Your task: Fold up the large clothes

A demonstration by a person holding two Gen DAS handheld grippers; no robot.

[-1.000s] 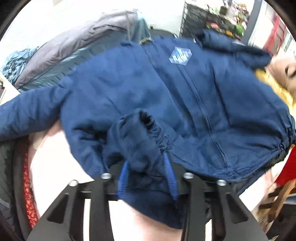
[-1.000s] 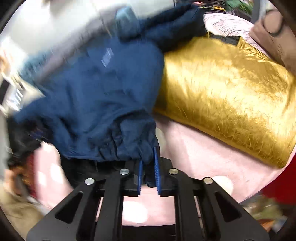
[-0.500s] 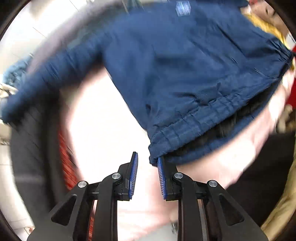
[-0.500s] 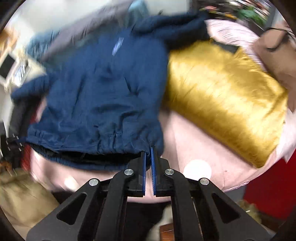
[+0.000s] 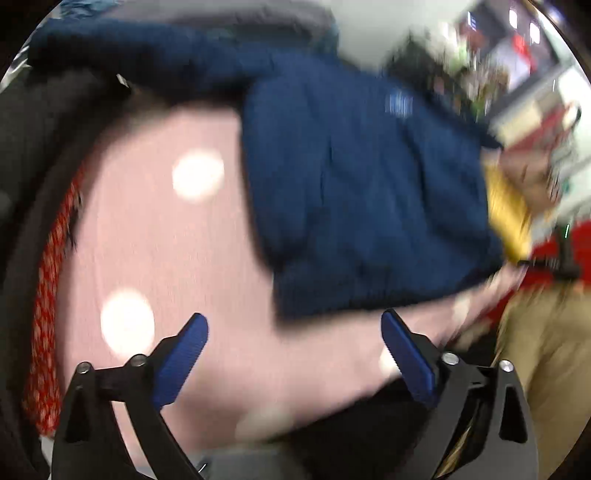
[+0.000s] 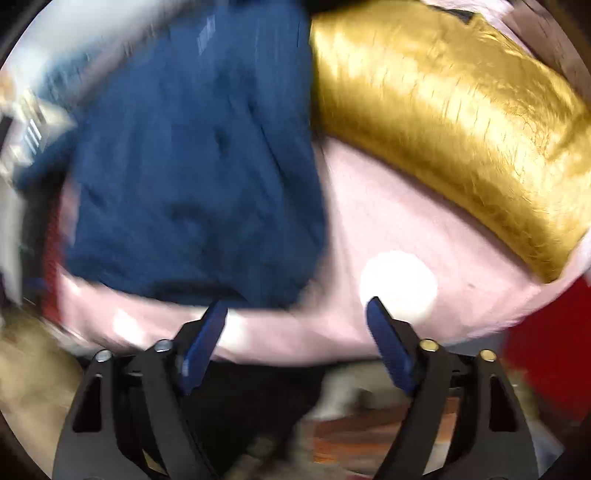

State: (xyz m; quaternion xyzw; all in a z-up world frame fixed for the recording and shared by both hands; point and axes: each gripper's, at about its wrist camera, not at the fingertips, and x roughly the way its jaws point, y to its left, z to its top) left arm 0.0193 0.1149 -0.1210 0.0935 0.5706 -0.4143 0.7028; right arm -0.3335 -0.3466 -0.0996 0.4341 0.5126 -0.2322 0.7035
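Note:
A navy blue padded jacket [image 5: 362, 192] lies flat on a pink sheet with white dots [image 5: 166, 236], hem toward me. It also shows in the right wrist view [image 6: 199, 162]. My left gripper [image 5: 291, 325] is open and empty, just short of the hem's left end. My right gripper [image 6: 295, 306] is open and empty, at the hem's right corner. Both views are motion-blurred.
A gold garment [image 6: 450, 110] lies right of the jacket, also visible in the left wrist view [image 5: 509, 221]. Dark and red patterned clothes [image 5: 48, 302] lie along the left edge. Grey and teal clothes [image 5: 258, 22] sit behind. The sheet's front edge [image 6: 332, 354] is close.
Both grippers have let go of the jacket's hem and opened wide. The jacket now lies spread flat on the sheet. Both grippers have pulled back toward the front edge.

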